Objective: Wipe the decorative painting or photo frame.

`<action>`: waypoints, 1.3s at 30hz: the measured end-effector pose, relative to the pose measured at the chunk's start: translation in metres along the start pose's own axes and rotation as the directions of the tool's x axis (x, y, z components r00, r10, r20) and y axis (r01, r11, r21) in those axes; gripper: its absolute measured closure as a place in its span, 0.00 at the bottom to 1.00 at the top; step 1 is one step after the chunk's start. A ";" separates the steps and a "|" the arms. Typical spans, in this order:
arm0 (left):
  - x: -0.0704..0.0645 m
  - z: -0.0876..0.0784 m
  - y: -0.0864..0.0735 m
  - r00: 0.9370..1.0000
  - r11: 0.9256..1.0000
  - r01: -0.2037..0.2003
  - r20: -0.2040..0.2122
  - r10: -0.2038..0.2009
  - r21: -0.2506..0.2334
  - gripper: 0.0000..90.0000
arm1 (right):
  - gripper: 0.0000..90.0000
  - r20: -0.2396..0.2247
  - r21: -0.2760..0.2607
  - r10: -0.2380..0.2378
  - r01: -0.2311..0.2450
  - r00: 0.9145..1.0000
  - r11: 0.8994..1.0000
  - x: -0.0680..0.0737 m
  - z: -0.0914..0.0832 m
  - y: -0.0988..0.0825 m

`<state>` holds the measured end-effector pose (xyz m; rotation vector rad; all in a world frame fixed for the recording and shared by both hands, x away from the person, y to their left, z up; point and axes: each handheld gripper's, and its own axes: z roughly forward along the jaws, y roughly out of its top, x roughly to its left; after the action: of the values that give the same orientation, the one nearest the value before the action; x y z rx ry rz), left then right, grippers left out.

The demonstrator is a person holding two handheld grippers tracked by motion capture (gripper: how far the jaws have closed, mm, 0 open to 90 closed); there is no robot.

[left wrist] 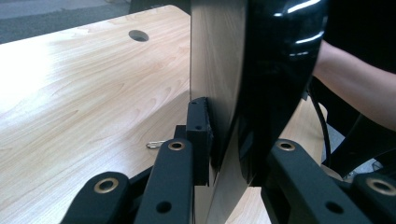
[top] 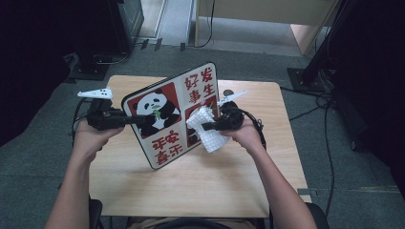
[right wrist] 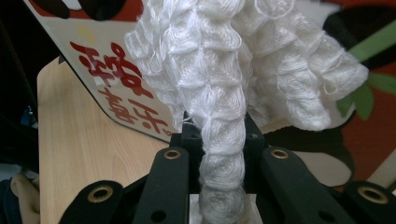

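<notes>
A person seated at a small wooden tabletop holds a gripper in each hand. The left gripper is clamped on the left edge of a panda-print board, a flat tray-like panel with red Chinese characters, holding it tilted up off the tabletop with its printed face toward the person. In the left gripper view the jaws pinch the board's thin edge from both sides. The right gripper is closed on a bunched white waffle-weave cloth, which rests against the board's lower right face.

The step in hand looks like wiping the printed face clean. The next move likely calls for dragging the cloth across the surface with steady pressure while the left gripper keeps the board from twisting.

The tabletop is pale wood with a round cable hole near its far edge. Around it lies grey carpet, with dark stands and trailing cables.
</notes>
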<state>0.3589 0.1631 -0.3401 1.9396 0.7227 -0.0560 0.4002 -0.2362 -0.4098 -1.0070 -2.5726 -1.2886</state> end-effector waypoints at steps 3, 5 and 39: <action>-0.002 0.000 0.000 1.000 1.000 -0.019 -0.004 0.019 0.008 0.87 | 0.87 0.010 -0.004 -0.014 0.015 1.000 1.000 0.005 -0.005 0.007; -0.002 -0.001 0.000 1.000 1.000 -0.017 -0.004 0.017 0.009 0.86 | 0.87 0.015 -0.013 -0.020 0.021 1.000 1.000 0.009 -0.010 0.012; -0.004 -0.006 -0.002 0.999 1.000 0.023 -0.027 -0.022 0.009 0.87 | 0.88 0.023 -0.119 -0.103 0.105 0.994 0.987 0.032 -0.047 0.064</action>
<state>0.3530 0.1673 -0.3378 1.9442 0.7632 -0.0476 0.4038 -0.2273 -0.3245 -0.9163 -2.6193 -1.4834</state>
